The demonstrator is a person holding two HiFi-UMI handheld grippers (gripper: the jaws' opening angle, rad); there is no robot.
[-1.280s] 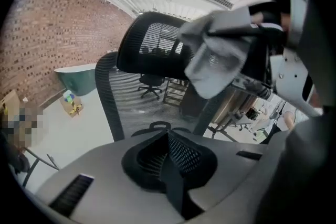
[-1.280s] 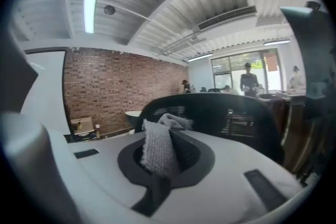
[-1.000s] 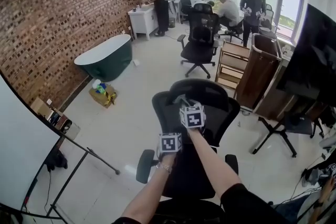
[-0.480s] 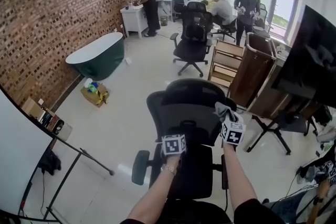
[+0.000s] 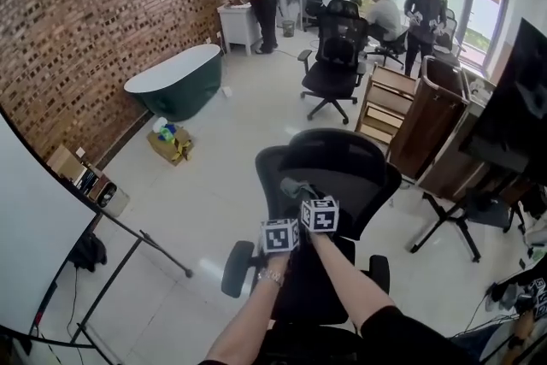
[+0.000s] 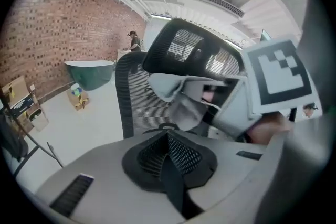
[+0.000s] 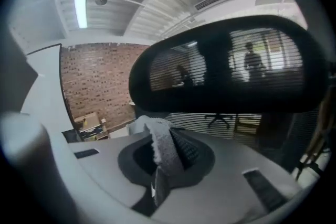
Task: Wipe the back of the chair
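Nearest you, your two forearms reach forward side by side over the seat of a black chair (image 5: 342, 175). Your left claw (image 5: 278, 228) is clenched with nothing between its jaws and hovers just behind the chair's back. Your right claw (image 5: 306, 199), just beside it and a little further forward, is clenched on a grey cloth (image 5: 295, 186). The cloth sticks out past the jaws and is held up to the upper left part of the mesh back, just below the headrest (image 7: 226, 65). Beyond the chair lies pale floor, with a small box (image 5: 169, 143) to the left. Further off stand a dark green bathtub (image 5: 175, 85) along a brick wall (image 5: 111, 13) and a second black chair (image 5: 335, 55). At the far end, by the windows, are several people.
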